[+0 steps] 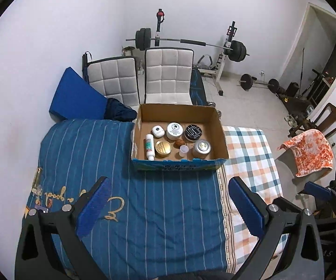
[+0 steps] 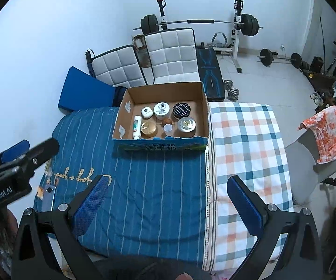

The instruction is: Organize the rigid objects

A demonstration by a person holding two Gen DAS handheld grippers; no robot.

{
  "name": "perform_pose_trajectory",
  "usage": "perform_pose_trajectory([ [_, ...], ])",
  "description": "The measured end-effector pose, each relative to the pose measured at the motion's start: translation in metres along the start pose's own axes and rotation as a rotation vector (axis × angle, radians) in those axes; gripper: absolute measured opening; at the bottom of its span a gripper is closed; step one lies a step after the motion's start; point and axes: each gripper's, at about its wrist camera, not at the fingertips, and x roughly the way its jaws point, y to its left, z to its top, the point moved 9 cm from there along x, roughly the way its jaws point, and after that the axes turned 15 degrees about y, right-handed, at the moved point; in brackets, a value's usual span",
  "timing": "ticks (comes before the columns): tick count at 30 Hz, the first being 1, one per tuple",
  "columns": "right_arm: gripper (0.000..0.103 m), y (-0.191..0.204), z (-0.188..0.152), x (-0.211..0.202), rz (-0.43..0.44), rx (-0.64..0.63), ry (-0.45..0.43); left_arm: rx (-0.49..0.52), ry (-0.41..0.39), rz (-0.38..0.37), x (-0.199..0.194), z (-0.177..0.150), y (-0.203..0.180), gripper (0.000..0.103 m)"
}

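Observation:
An open cardboard box (image 1: 220,130) (image 2: 204,112) stands on a blue striped cloth (image 1: 144,198) (image 2: 149,186). Inside lie a white tube (image 1: 149,146) (image 2: 137,127), a gold-lidded jar (image 1: 163,148) (image 2: 148,128), a white round jar (image 1: 175,130) (image 2: 161,110), a black patterned tin (image 1: 193,132) (image 2: 181,110), a silver can (image 1: 201,148) (image 2: 186,125), a small white case (image 1: 158,131) (image 2: 147,112), a small clear cup (image 1: 183,151) (image 2: 168,129) and a brown nut-like piece (image 1: 179,143). My left gripper (image 1: 168,196) hangs open in front of the box, holding nothing. My right gripper (image 2: 168,193) is likewise open and holds nothing.
A checked cloth (image 1: 249,163) (image 2: 245,151) covers the surface's right part. Two padded white chairs (image 1: 168,74) (image 2: 172,53) and a blue cushion (image 1: 77,93) stand behind the box. A barbell rack (image 1: 226,49) and loose weights (image 2: 280,58) fill the floor beyond. An orange patterned towel (image 1: 308,154) drapes a chair at right.

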Motion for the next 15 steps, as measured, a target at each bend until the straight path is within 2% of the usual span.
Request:
perform_pose_trajectory([
  [6, 0.103, -0.004, 0.005, -0.003, -0.036, 0.007, -0.023, 0.017, 0.003, 0.005, 0.003, -0.004, -0.01, 0.103],
  [15, 0.103, -0.02, 0.025, -0.02, -0.122, 0.048, -0.101, 0.013, -0.075, 0.043, -0.007, 0.012, -0.01, 0.103],
])
